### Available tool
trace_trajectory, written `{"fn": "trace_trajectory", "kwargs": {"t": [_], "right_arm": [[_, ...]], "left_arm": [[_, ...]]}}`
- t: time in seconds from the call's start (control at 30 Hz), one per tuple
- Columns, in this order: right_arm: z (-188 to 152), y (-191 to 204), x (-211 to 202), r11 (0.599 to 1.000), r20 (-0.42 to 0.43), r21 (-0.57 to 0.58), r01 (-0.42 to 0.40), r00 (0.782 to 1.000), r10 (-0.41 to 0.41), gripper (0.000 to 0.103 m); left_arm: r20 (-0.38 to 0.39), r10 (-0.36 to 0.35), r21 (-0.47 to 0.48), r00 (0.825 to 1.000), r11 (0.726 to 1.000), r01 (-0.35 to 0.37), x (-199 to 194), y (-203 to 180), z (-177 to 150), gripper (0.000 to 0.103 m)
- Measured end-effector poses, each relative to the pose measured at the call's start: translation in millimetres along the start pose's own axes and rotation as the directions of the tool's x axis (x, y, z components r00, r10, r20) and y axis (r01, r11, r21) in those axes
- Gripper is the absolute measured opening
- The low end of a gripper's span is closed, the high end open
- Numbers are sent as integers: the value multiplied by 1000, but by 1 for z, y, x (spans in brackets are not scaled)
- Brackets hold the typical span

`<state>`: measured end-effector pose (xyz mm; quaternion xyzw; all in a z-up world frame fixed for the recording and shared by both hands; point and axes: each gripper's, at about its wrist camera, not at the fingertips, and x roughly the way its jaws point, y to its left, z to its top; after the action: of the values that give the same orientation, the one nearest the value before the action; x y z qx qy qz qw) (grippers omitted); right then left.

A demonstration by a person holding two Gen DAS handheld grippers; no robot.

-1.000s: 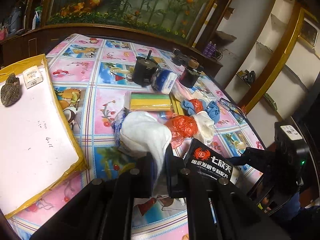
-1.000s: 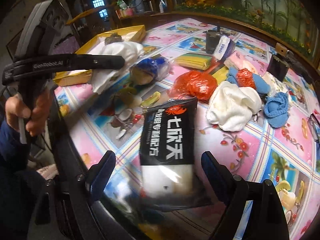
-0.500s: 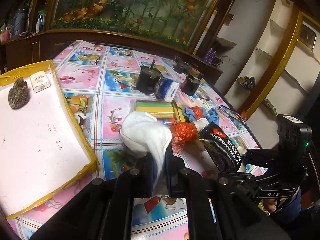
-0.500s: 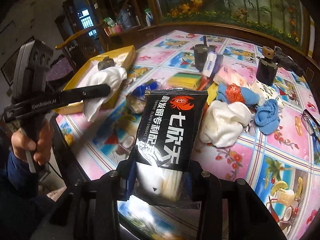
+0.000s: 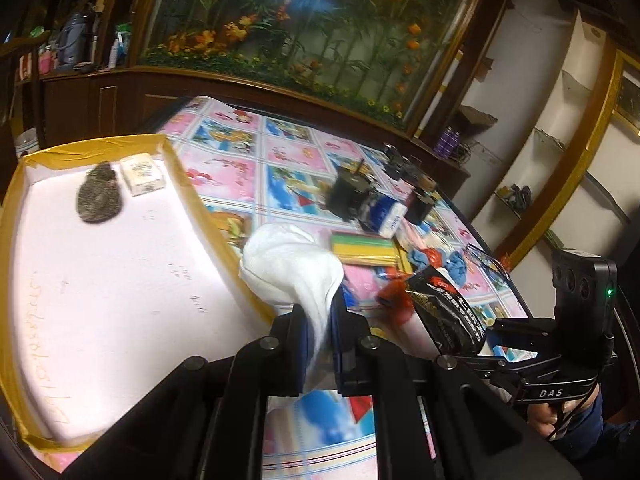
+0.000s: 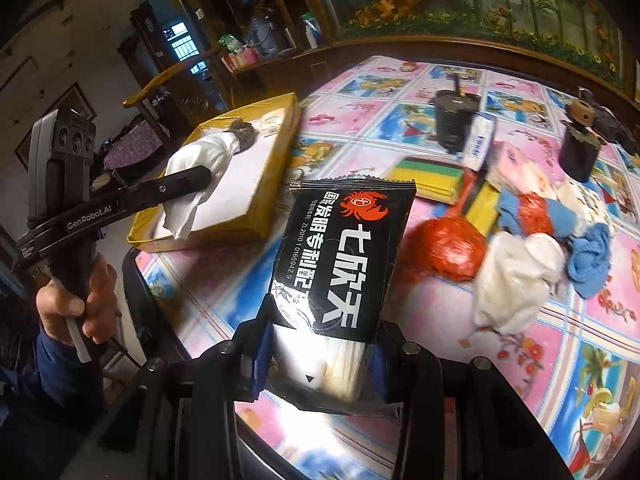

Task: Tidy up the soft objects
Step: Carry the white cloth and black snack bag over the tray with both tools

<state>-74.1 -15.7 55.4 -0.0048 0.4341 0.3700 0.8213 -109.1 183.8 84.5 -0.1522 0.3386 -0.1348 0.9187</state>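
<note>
My left gripper [image 5: 319, 334] is shut on a white cloth [image 5: 292, 270], held up near the right rim of the yellow-edged tray [image 5: 200, 196]. In the right wrist view that white cloth [image 6: 202, 168] hangs over the tray [image 6: 276, 184]. My right gripper [image 6: 320, 364] is shut on a black snack packet [image 6: 340, 256] with a red crab logo, lifted off the table; the same packet [image 5: 448, 312] shows at the right of the left wrist view. Inside the tray lie a dark knitted piece [image 5: 99, 198] and a small white box [image 5: 143, 174].
On the patterned tablecloth [image 6: 560, 360] lie a red bag [image 6: 448, 246], a white cloth heap [image 6: 516, 276], blue knitted pieces [image 6: 592, 258], a striped yellow-green pack [image 6: 430, 174], a black cup [image 6: 454, 120] and a dark jar [image 6: 578, 156]. Cabinets stand behind the table.
The right gripper closed on the black packet and lifted it off the table. The left gripper carried the white cloth up and left, toward the tray.
</note>
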Motion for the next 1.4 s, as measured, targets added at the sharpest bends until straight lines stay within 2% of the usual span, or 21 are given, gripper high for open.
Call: {"fn": "trace_trajectory", "kwargs": {"t": [0.3, 0.63, 0.8, 1.03, 1.4], "right_arm": [[44, 49, 29, 994, -30, -61, -95, 995, 93, 44], [107, 107, 85, 987, -66, -92, -133, 990, 127, 44], [140, 120, 125, 992, -93, -84, -98, 992, 91, 44], [167, 127, 175, 997, -132, -51, -60, 990, 53, 44], [180, 123, 222, 1000, -189, -16, 17, 982, -19, 44]], "left_arm": [[50, 107, -63, 993, 993, -104, -33, 57, 15, 9], [6, 220, -113, 976, 969, -218, -35, 128, 47, 9], [-38, 246, -130, 969, 960, -248, -27, 160, 62, 10], [-107, 275, -157, 955, 944, -289, -7, 191, 73, 10], [-158, 269, -164, 950, 942, -294, 10, 209, 77, 10]]}}
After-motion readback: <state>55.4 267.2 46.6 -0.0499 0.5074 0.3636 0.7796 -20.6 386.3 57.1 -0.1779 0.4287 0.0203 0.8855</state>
